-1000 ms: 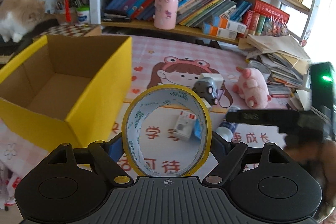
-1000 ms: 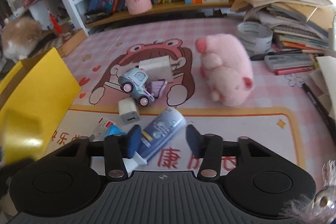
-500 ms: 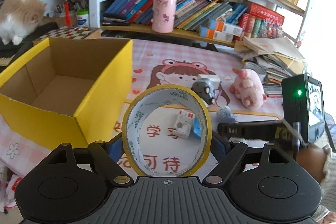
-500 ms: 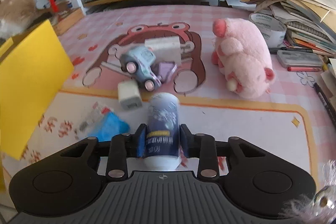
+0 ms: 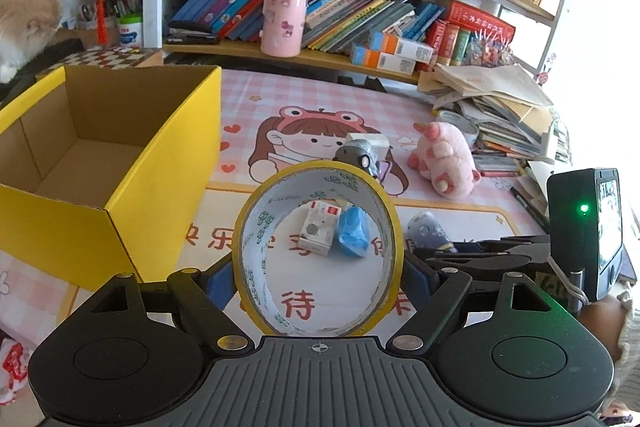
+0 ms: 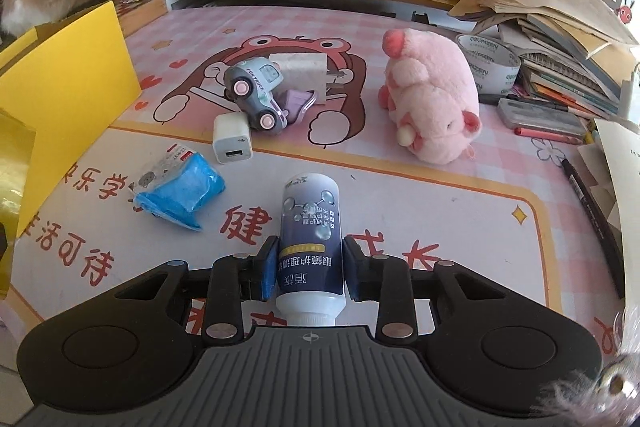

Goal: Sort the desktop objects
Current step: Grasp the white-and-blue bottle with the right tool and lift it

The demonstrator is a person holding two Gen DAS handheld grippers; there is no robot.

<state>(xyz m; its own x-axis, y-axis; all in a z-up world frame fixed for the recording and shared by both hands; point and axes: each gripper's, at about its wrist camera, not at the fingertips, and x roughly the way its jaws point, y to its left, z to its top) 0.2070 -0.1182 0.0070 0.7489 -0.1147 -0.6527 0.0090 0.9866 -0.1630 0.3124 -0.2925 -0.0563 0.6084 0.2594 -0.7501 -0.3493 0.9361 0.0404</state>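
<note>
My left gripper (image 5: 318, 273) is shut on a yellow tape roll (image 5: 256, 227), held upright above the mat beside the open yellow box (image 5: 160, 163), which stands to its left. My right gripper (image 6: 309, 263) is shut on a dark blue bottle (image 6: 310, 223) with a white cap; the bottle also shows in the left wrist view (image 5: 426, 231). On the mat lie a blue packet (image 6: 180, 197), a white charger (image 6: 232, 143), a toy truck (image 6: 256, 95), a white plug block (image 6: 296, 69) and a pink plush pig (image 6: 432, 99).
A grey tape roll (image 6: 488, 63) and stacked books and papers (image 6: 560, 39) crowd the right edge. Pens (image 6: 592, 203) lie at the right. A shelf with a pink cup (image 5: 284, 19) runs along the back. A cat (image 5: 24, 23) sits at the far left.
My right gripper closed on the bottle and turned it to point straight ahead. My left gripper stayed shut on the tape roll and rose and drew back slightly.
</note>
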